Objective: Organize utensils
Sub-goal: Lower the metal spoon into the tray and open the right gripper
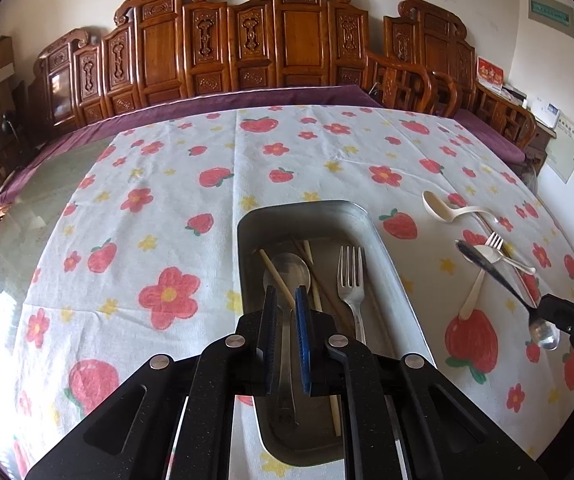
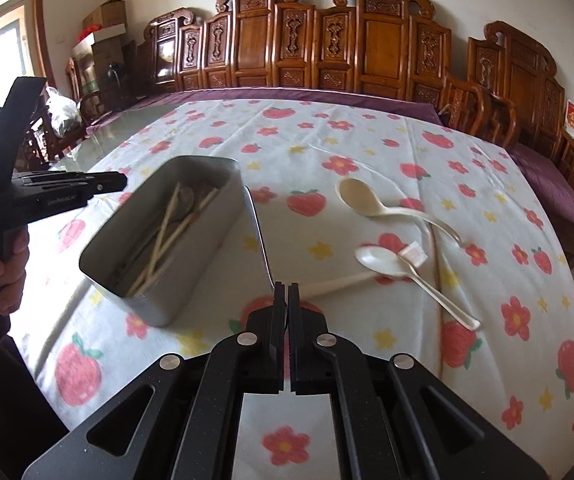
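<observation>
A metal tray (image 1: 387, 264) (image 2: 191, 276) sits on the flowered cloth and holds a fork (image 1: 351, 280), a spoon (image 1: 287, 268) and chopsticks (image 1: 315, 276) (image 2: 175, 232). My left gripper (image 1: 286, 300) (image 2: 123, 182) hangs over the tray. Its jaws are all but shut, with a narrow slit and nothing in it. To the right of the tray, my right gripper (image 2: 287, 286) (image 1: 547, 308) is shut on a metal spoon (image 2: 261, 240) (image 1: 499, 276) lifted off the cloth. A cream ladle spoon (image 1: 439, 208) (image 2: 361, 196), a white spoon (image 2: 379, 260) and a metal fork (image 1: 495, 242) (image 2: 413, 253) lie on the cloth.
A carved wooden bench (image 1: 287, 40) with a purple cushion (image 2: 327, 94) runs along the far side. Bare glass tabletop (image 1: 47, 200) shows left of the cloth. A person's hand (image 2: 7, 276) grips the left tool. The table edge drops off at the right.
</observation>
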`<control>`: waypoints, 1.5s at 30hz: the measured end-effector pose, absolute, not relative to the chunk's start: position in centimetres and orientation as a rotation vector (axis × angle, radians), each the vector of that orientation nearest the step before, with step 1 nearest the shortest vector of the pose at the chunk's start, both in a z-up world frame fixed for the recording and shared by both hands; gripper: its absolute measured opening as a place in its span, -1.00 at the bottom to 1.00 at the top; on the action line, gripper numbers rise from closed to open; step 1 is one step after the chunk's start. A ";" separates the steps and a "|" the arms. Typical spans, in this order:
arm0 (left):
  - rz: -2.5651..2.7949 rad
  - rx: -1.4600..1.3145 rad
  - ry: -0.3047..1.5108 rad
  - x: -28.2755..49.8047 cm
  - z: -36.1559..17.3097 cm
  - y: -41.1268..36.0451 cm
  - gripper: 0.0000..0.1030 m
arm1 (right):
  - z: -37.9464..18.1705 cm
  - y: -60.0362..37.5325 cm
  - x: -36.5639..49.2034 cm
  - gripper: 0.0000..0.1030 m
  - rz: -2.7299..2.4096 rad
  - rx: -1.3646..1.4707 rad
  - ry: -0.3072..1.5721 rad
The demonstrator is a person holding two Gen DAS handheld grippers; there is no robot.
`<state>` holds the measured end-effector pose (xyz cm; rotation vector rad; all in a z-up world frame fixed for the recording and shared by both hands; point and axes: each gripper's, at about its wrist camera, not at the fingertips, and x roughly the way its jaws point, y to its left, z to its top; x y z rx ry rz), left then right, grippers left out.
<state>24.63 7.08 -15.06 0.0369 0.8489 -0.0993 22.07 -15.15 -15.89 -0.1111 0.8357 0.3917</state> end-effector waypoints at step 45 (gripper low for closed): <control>0.076 -0.060 0.788 25.0 -13.1 14.2 0.56 | -16.0 -4.3 24.9 -0.93 0.543 -0.076 0.850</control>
